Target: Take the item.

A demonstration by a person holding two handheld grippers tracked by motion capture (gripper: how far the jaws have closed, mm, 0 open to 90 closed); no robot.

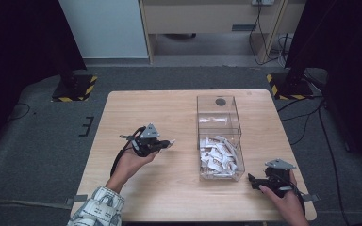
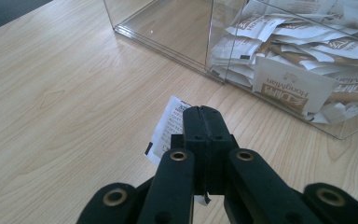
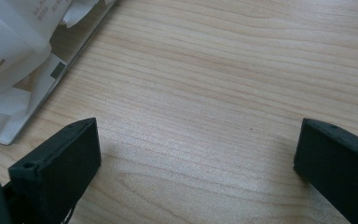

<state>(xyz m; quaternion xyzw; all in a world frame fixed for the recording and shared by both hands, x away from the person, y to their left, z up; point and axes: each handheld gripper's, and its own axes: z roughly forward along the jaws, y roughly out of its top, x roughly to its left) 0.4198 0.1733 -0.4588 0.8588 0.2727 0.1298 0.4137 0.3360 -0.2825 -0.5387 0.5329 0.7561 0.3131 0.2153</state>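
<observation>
A clear plastic box [image 1: 219, 113] stands on the wooden table [image 1: 141, 108], right of centre, split into two compartments. Its near compartment holds several white and brown sachets [image 1: 218, 154]; the far one looks bare. My left gripper [image 1: 166, 143] hovers left of the box, shut on a white sachet [image 2: 167, 129] that sticks out beside its jaws. In the left gripper view the box wall [image 2: 168, 44] and the sachets [image 2: 289, 51] lie just ahead. My right gripper [image 1: 250, 179] rests low near the box's front right corner, jaws wide open over bare wood [image 3: 200, 93].
Bare tabletop spreads left of the box and along the front edge. Beyond the table lie grey carpet, two stand bases with yellow-black stripes [image 1: 74, 87] [image 1: 290, 85], cables [image 1: 306, 122] and a wooden cabinet [image 1: 207, 19].
</observation>
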